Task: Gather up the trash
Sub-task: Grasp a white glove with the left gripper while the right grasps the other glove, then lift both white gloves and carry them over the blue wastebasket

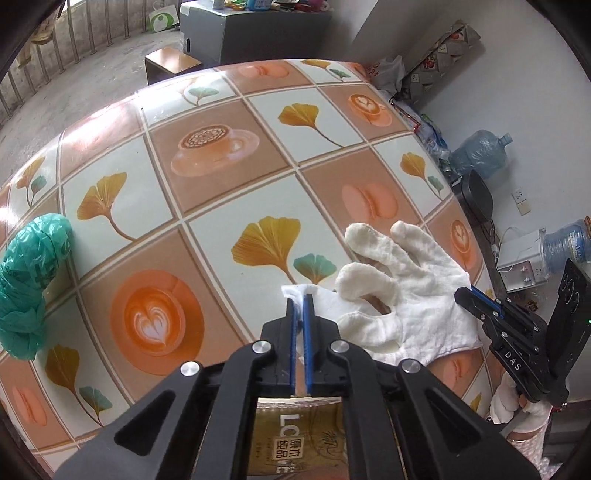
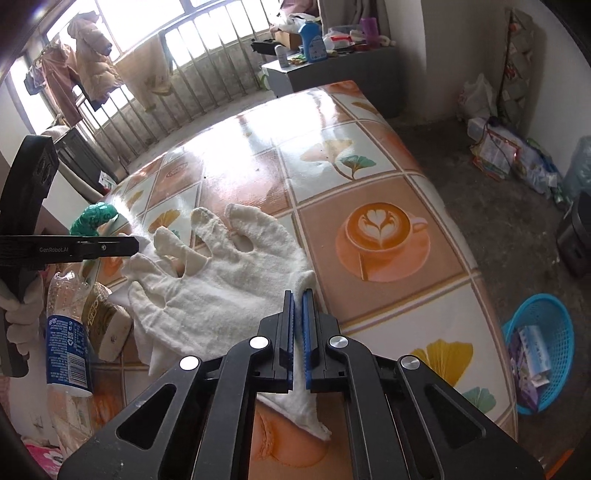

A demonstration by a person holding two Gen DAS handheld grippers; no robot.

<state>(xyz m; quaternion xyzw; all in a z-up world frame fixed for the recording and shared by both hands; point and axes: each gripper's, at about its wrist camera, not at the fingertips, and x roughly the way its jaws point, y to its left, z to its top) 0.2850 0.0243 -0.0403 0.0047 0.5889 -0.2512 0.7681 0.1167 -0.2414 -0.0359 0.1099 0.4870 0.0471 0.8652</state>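
Note:
A white cotton glove [image 1: 406, 295] [image 2: 229, 288] lies flat on the patterned table, fingers spread. My right gripper [image 2: 298, 295] is shut on the glove's cuff edge; it also shows in the left wrist view [image 1: 466, 295]. My left gripper [image 1: 300, 301] is shut on a white tissue [image 1: 325, 299] that lies beside the glove's fingers; it also shows in the right wrist view [image 2: 135, 245]. A crumpled green plastic bag [image 1: 26, 284] [image 2: 94, 219] sits at the table's left edge. A crushed plastic bottle [image 2: 68, 332] and a tissue pack [image 2: 107, 325] lie near the front edge.
A blue plastic basket [image 2: 539, 350] holding some wrappers stands on the floor to the right of the table [image 2: 388, 184]. Large water bottles [image 1: 480, 151] and a black bin [image 1: 476, 199] stand by the wall. A grey cabinet [image 1: 255, 33] is beyond the table.

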